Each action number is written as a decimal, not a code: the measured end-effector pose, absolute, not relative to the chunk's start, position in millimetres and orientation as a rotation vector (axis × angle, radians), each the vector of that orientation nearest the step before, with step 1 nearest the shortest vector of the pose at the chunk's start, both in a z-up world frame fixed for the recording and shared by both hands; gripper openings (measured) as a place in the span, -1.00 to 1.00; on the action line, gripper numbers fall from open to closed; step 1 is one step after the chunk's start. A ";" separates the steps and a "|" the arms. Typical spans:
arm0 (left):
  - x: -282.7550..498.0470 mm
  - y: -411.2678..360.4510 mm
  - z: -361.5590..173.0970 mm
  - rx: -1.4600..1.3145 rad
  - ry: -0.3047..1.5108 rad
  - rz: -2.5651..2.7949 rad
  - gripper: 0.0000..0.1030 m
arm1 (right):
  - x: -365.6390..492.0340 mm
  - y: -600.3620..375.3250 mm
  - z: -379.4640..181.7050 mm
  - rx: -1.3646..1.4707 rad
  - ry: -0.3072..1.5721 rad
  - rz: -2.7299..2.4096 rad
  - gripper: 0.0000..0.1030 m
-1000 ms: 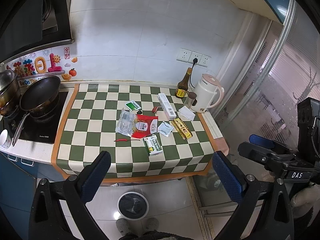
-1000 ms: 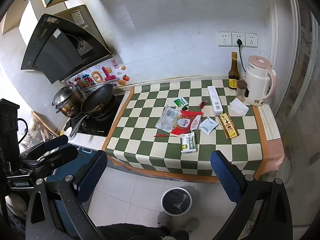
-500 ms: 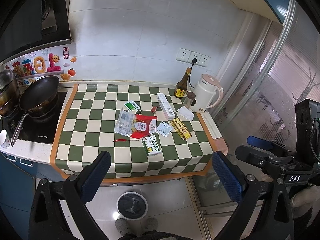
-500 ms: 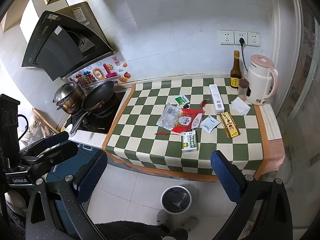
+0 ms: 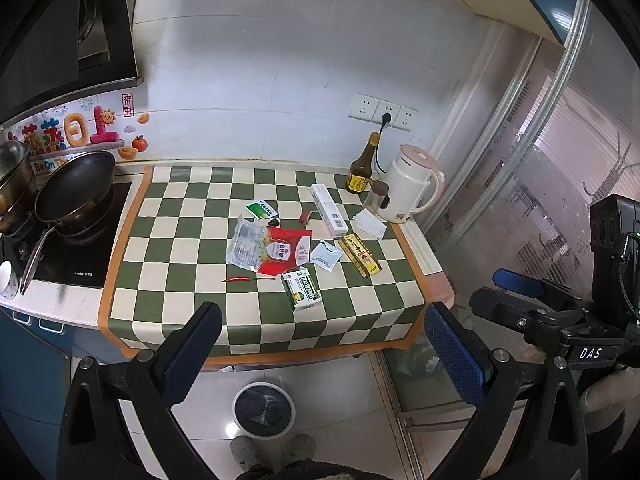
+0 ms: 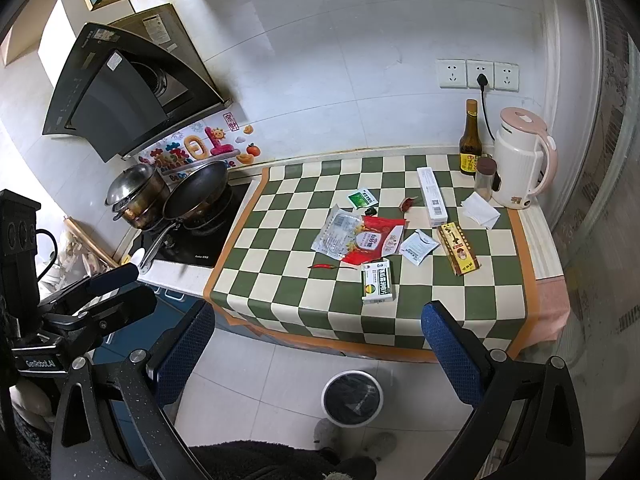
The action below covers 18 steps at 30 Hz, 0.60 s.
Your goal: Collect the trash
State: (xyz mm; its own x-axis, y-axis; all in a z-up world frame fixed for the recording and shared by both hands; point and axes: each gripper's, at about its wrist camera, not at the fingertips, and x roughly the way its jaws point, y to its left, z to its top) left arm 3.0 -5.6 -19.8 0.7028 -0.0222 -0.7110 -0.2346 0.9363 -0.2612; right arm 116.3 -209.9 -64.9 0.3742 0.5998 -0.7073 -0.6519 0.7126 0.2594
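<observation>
Trash lies on the green-checked counter cloth [image 5: 180, 280]: a clear wrapper [image 5: 246, 246], a red packet [image 5: 286, 250], a green-white box [image 5: 302, 290], a yellow box [image 5: 359, 255], a long white box [image 5: 329, 210], a small white sachet [image 5: 327, 255], a green sachet [image 5: 261, 210], a red chilli [image 5: 242, 279] and a folded tissue [image 5: 370, 223]. A round bin [image 5: 264, 410] with a black liner stands on the floor below; it also shows in the right wrist view [image 6: 352, 398]. My left gripper [image 5: 320, 354] and right gripper [image 6: 316, 354] are open, empty, well back from the counter.
A frying pan [image 5: 74, 186] and a pot [image 6: 136, 194] sit on the hob at the left. A sauce bottle [image 5: 362, 166], a small jar [image 5: 378, 196] and a white kettle [image 5: 412, 184] stand at the counter's back right. A glass door [image 5: 540, 200] is on the right.
Both grippers have drifted slightly; the counter appears a little further away in both views. Nothing on the counter has moved, and both grippers stay open.
</observation>
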 end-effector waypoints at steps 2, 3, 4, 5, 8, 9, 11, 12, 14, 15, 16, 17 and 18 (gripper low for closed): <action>3.7 -5.4 -19.5 -0.349 0.786 0.122 1.00 | 117.4 -210.3 -64.2 -0.065 0.877 0.802 1.00; 3.9 -5.6 -19.4 -0.349 0.786 0.122 1.00 | 117.5 -210.2 -64.2 -0.065 0.877 0.802 1.00; 3.8 -6.2 -19.7 -0.349 0.787 0.122 1.00 | 117.2 -210.1 -64.9 -0.066 0.876 0.802 1.00; 4.2 -5.7 -19.2 -0.350 0.787 0.122 1.00 | 115.9 -209.8 -67.0 -0.066 0.876 0.803 1.00; 5.1 -7.5 -20.1 -0.350 0.789 0.117 1.00 | 119.0 -210.3 -63.7 -0.065 0.878 0.803 1.00; 6.3 -6.9 -20.8 -0.351 0.791 0.111 1.00 | 119.1 -210.0 -64.1 -0.065 0.879 0.802 1.00; 8.0 -5.1 -22.1 -0.348 0.793 0.108 1.00 | 120.0 -210.4 -63.6 -0.062 0.878 0.801 1.00; 9.1 -3.2 -23.5 -0.330 0.791 0.130 1.00 | 116.7 -211.2 -66.2 -0.055 0.876 0.799 1.00; 16.1 -2.4 -29.0 -0.248 0.790 0.239 1.00 | 114.8 -215.0 -70.8 -0.024 0.868 0.766 1.00; 24.8 -1.0 -36.8 -0.192 0.797 0.320 1.00 | 116.3 -216.1 -70.1 -0.016 0.866 0.744 1.00; 31.0 1.3 -43.6 -0.165 0.805 0.360 1.00 | 118.9 -217.8 -74.0 -0.009 0.867 0.700 1.00; 38.6 4.1 -52.0 -0.144 0.815 0.393 1.00 | 122.8 -220.3 -80.4 -0.004 0.872 0.644 1.00; 48.4 8.0 -63.4 -0.127 0.833 0.420 1.00 | 128.0 -223.4 -87.7 0.001 0.880 0.594 1.00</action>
